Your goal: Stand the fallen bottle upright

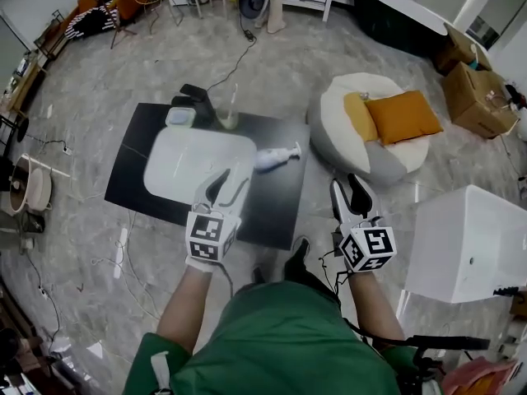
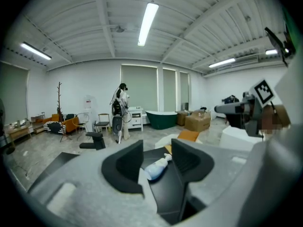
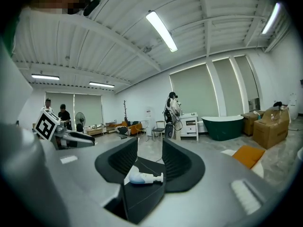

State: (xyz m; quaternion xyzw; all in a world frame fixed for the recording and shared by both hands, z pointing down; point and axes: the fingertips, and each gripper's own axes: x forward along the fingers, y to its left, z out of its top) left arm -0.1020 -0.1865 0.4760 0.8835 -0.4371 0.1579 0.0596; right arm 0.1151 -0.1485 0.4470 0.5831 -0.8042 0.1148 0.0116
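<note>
On the black table point(image 1: 272, 212) the pale bottle point(image 1: 276, 156) lies sideways; left tool point(image 1: 229, 183) and right tool point(image 1: 348, 192) gape empty.

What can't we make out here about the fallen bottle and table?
- Bottle label and cap state: too small in every view.
- Bottle's base end: behind the edge of the white tray in both gripper views; head view can't settle whether they touch.
- Black table, near edge: partly covered by the left tool, head view.
- Small items at the table's far edge: too small to identify.
</note>
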